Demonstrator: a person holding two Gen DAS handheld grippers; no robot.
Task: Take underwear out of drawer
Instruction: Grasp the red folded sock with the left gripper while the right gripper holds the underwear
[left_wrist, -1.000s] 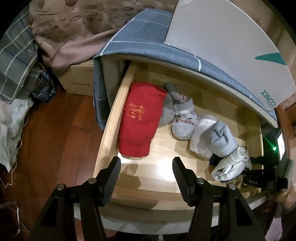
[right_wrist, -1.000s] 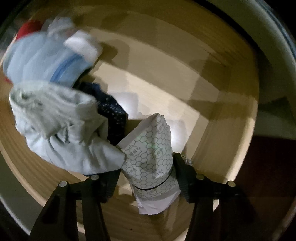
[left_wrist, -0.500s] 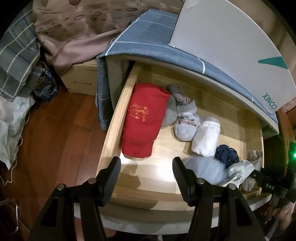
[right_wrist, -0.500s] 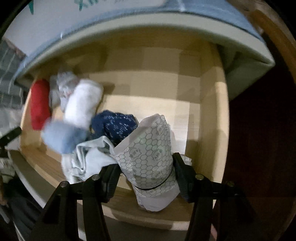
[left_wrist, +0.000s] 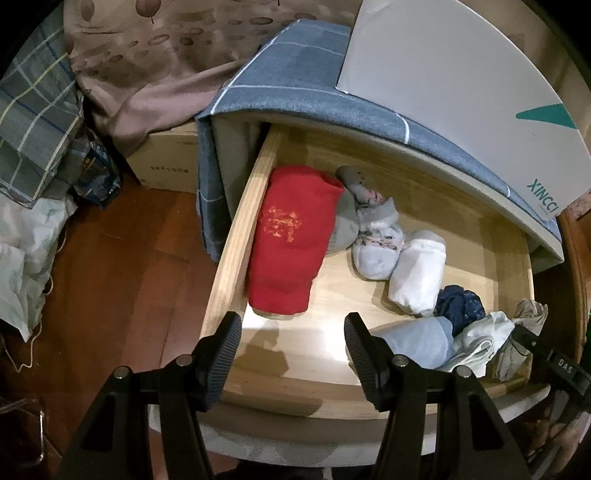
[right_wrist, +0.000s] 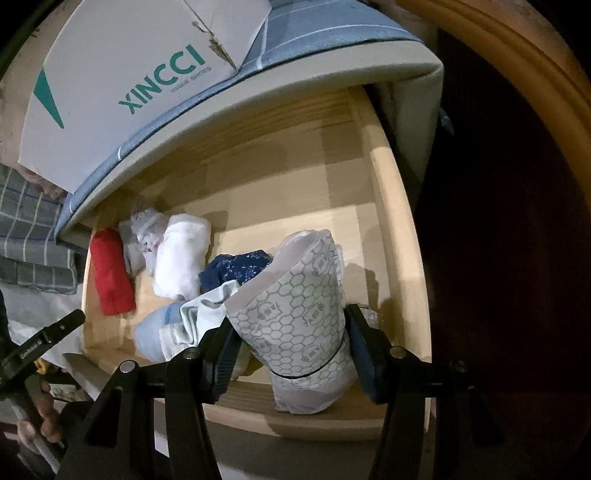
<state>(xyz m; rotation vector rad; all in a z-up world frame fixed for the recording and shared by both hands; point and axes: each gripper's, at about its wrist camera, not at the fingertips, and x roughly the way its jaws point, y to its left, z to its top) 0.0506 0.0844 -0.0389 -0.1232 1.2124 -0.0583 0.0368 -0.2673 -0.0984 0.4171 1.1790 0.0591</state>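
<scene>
The room was dim around me. My own lamps lit the pale wooden drawer (left_wrist: 369, 395) floor, leaving a bright glare patch between my left claw's fingers (left_wrist: 227, 354), which threw a soft shadow there. The floorboards (left_wrist: 122, 266) stayed dark. Both fisheye views bent straight edges and went black at the corners. The right view's right side was nearly black; the clothes looked slightly soft.
</scene>
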